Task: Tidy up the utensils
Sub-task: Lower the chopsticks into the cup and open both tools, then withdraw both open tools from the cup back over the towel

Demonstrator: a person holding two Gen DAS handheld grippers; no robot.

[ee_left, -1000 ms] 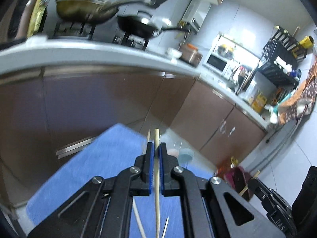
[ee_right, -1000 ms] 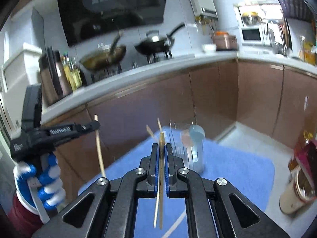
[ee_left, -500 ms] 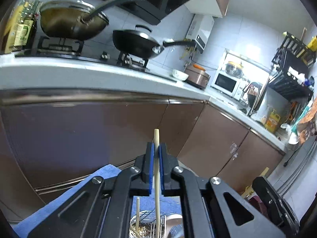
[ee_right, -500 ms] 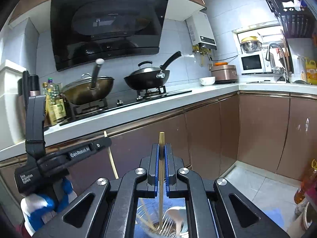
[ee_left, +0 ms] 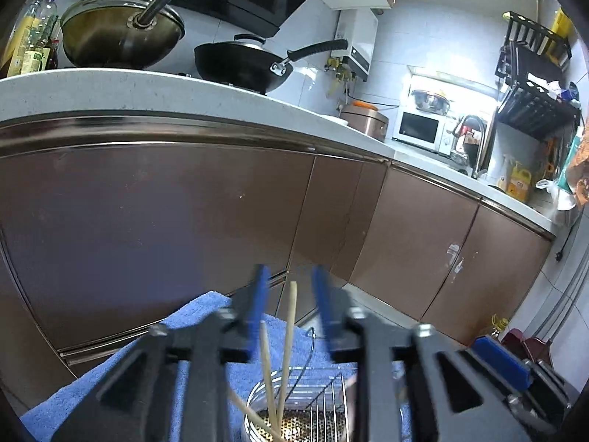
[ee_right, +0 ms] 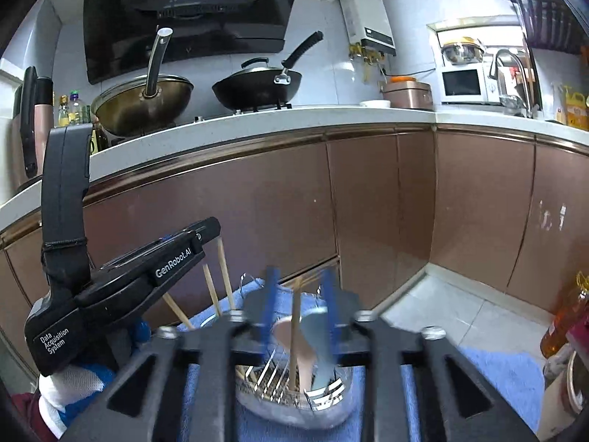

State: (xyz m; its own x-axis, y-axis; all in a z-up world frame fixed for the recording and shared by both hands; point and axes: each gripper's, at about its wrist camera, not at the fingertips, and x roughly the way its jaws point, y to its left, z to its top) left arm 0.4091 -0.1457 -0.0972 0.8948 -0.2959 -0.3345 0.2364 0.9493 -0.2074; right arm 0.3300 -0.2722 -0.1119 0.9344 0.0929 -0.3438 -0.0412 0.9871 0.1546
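Observation:
A steel utensil holder [ee_right: 294, 405] stands on a blue towel [ee_right: 497, 379]; it also shows in the left wrist view [ee_left: 294, 416]. Wooden chopsticks [ee_left: 287, 339] stand in it, with pink and blue spoons [ee_right: 305, 342] in another part. My left gripper [ee_left: 289, 294] is open just above the holder, a chopstick standing free between its fingers. My right gripper [ee_right: 300, 302] is open above the holder, a chopstick [ee_right: 294, 331] standing loose between its fingers. The left gripper's body [ee_right: 110, 283] shows in the right wrist view.
Brown cabinet fronts [ee_right: 368, 202] run under a white counter [ee_right: 257, 118] behind the towel. Two woks [ee_right: 254, 84] sit on the stove. A microwave [ee_right: 464, 81] and sink tap stand at the right. Bottles [ee_right: 567, 324] stand on the floor at right.
Both grippers have opened and let go of their chopsticks, which now stand in the holder. Both views have tilted down toward the holder.

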